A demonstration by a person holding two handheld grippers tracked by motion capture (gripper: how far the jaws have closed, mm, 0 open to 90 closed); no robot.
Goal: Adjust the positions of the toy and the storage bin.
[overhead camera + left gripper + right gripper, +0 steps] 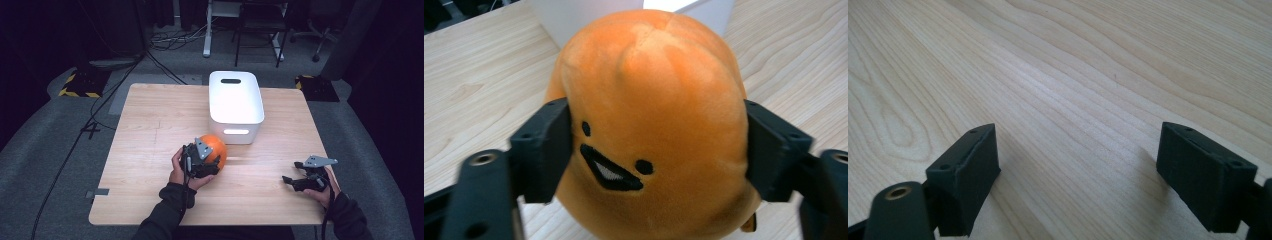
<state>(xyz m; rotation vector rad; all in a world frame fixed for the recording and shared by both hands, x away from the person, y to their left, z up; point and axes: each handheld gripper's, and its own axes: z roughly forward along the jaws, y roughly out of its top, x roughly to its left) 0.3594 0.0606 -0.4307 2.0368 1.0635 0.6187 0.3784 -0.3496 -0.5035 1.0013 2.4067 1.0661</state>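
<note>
- Plush (651, 125) — orange, rounded, with a stitched smiling face; stands on the table (150, 125) just in front of the white bin (235, 102), near the table's middle.
- Left gripper (212, 162) — jaws set on either flank of the plush, pads pressed into the pile; grasping it.
- Right gripper (1083, 170) — jaws released, nothing between them; sits low over bare wood at the table's right, well apart from the plush.
- Step in hand, as judged — securing the plush for a lift, likely toward the bin.
- Handling note — soft body yields; the grip should sit at the widest part, firm enough not to slip, and the lift should go straight up to clear the bin's rim.
- Writing, brands, labels — none readable.
</note>
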